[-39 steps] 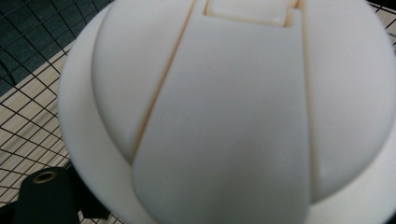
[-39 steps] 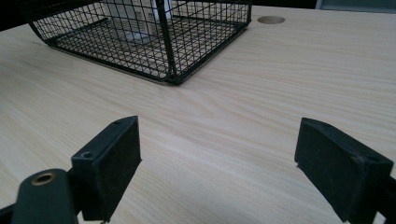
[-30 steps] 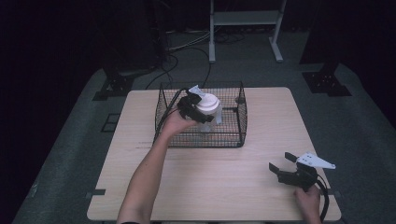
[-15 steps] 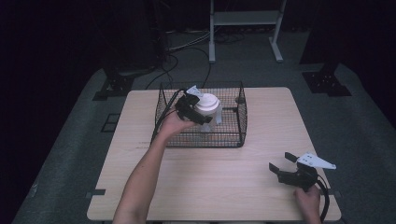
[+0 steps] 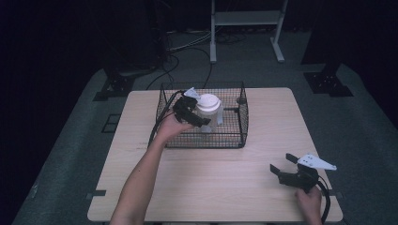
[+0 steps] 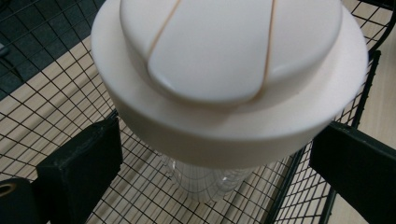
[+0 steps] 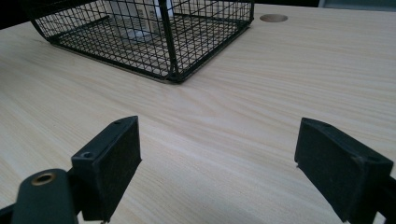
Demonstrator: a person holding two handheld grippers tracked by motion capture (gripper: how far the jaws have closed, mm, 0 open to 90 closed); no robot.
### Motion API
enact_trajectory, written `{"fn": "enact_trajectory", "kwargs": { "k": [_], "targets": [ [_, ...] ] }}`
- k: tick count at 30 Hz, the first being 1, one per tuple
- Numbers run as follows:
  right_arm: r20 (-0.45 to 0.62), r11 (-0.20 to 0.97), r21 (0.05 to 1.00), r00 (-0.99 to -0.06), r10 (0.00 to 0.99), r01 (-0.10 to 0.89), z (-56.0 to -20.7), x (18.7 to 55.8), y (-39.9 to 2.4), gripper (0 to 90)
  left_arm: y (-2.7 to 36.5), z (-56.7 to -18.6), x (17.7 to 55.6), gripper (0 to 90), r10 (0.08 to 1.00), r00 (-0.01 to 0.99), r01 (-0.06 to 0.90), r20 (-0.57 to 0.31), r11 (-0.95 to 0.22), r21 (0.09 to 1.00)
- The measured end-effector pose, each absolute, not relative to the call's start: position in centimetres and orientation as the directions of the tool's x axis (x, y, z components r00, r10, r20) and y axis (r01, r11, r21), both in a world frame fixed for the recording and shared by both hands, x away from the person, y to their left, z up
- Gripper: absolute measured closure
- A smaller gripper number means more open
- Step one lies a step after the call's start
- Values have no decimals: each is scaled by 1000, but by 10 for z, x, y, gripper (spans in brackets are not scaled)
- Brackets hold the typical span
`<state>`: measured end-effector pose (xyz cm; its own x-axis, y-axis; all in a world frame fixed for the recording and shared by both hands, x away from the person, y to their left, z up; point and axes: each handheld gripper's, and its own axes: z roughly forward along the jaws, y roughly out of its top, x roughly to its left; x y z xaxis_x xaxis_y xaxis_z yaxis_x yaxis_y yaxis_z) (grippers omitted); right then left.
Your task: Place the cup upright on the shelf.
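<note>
Dim room, evenly lit table (image 5: 211, 183), dark surroundings, soft shadows, slightly blurred close-ups

I work at a light wooden table (image 5: 225, 187) with a small round hole (image 7: 273, 17) near its far edge. Under the table lies grey carpet (image 5: 356, 122). Beyond the table's far edge I see a white metal frame (image 5: 244, 18) and loose black cables (image 5: 187, 47). A black stand foot (image 5: 327, 84) sits off the table's far right corner and another (image 5: 117, 86) off its far left corner.
</note>
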<state>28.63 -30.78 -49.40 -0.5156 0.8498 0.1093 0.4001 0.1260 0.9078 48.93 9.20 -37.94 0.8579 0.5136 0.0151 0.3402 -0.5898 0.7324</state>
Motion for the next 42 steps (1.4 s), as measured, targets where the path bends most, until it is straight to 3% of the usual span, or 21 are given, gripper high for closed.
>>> {"fn": "enact_trajectory", "kwargs": {
  "k": [42],
  "targets": [
    [91,150,899,-511,855,411,-494,286,-304,135,143,-365,443,18,542,838,312,59,-567,762]
  ]
}}
